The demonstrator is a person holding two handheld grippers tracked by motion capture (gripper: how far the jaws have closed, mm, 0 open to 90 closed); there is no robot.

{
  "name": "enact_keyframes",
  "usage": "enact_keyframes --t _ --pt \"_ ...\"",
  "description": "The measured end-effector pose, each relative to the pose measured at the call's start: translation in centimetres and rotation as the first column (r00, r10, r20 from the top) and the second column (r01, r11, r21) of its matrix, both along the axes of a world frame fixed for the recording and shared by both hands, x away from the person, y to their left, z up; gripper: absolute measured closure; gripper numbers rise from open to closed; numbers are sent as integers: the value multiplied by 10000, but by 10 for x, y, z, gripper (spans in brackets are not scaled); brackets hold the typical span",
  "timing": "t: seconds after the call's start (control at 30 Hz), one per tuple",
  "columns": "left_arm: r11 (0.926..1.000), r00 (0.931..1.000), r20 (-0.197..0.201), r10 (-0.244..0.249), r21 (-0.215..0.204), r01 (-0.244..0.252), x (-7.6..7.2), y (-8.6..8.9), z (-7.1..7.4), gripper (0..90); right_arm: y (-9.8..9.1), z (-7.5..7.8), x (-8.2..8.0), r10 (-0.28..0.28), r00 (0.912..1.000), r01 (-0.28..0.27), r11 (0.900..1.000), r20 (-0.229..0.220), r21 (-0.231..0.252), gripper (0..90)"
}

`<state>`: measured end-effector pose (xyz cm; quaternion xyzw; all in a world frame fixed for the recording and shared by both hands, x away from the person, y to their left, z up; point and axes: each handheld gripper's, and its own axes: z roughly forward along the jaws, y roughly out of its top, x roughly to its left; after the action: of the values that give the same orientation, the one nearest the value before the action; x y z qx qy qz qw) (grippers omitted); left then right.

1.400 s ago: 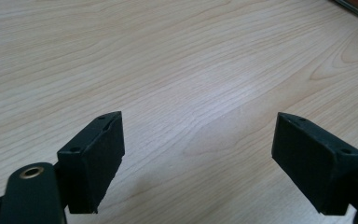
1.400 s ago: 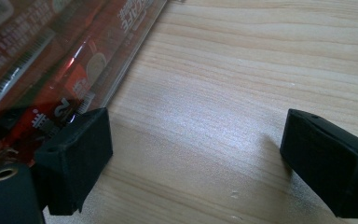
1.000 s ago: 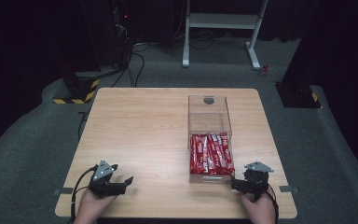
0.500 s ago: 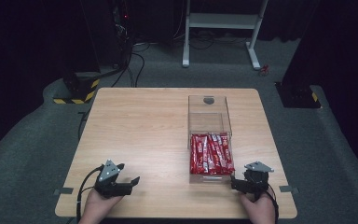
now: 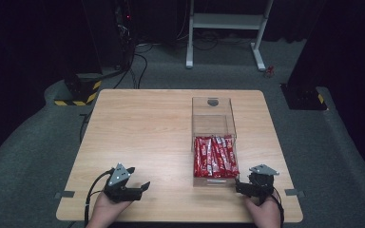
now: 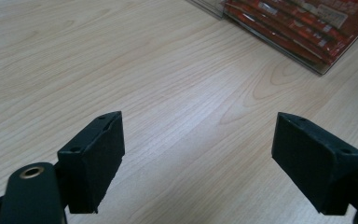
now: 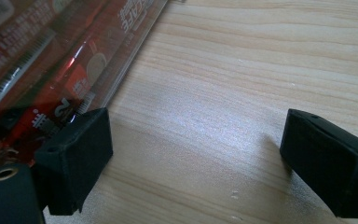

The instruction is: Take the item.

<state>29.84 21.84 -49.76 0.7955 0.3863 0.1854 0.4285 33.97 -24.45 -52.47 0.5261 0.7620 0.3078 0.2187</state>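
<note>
A clear plastic box [image 5: 213,117] stands on the right half of the wooden table [image 5: 147,128], with several red snack packets [image 5: 215,156] lying in its near end. My left gripper [image 5: 139,188] rests near the front left edge, open, nothing between its jaws; in the left gripper view [image 6: 198,158] the packets [image 6: 307,23] lie far ahead to the right. My right gripper [image 5: 240,186] sits just off the box's near right corner, open and empty. In the right gripper view [image 7: 196,158] its left jaw is close beside the box wall and packets [image 7: 51,60].
A white metal stand [image 5: 228,23] is on the floor beyond the table. Dark equipment with yellow-black striped bases [image 5: 76,92] sits at the far left and another base [image 5: 304,97] at the far right. Cables [image 5: 92,187] trail from the left gripper.
My left gripper has slid to the right along the front edge and turned slightly toward the box. The right gripper has stayed in place.
</note>
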Motion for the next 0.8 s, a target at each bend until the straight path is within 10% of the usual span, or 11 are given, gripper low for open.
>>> enact_keyframes --t 0.8 --pt "9985 9991 -70 -427 -339 425 1 -15 -1 181 0 0 0 4 10000 -4 10000 4 -1 89"
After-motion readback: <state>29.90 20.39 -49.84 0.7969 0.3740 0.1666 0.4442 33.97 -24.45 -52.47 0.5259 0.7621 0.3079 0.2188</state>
